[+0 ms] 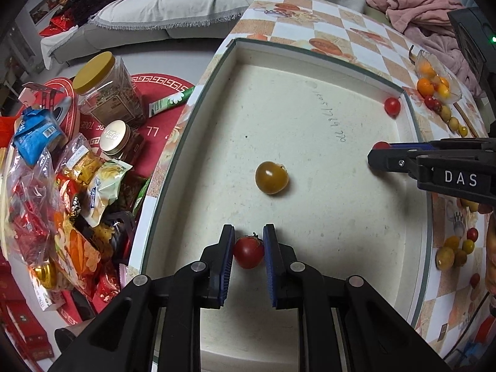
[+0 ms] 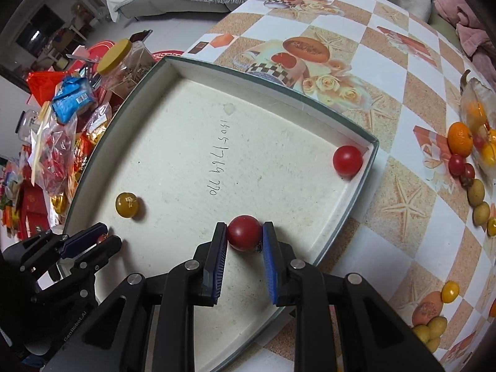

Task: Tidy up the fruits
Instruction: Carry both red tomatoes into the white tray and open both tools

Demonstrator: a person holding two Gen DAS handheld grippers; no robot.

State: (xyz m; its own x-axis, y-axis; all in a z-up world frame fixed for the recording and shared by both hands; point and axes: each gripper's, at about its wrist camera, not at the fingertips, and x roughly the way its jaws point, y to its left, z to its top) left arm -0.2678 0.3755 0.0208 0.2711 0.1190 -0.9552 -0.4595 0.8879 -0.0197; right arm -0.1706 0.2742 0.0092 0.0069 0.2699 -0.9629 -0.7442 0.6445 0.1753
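A shallow white box lid lies on the patterned table. My left gripper is shut on a red cherry tomato just above the lid's floor. My right gripper is shut on another red tomato; it shows in the left wrist view at the lid's right side. A yellow-brown tomato lies mid-lid, and it also shows in the right wrist view. A third red tomato rests in the far right corner and shows in the right wrist view too.
A glass dish with orange and yellow fruits stands at the right, with loose small fruits trailing from it. More yellow fruits lie near the table's front right. Snack bags and jars crowd the floor left of the table.
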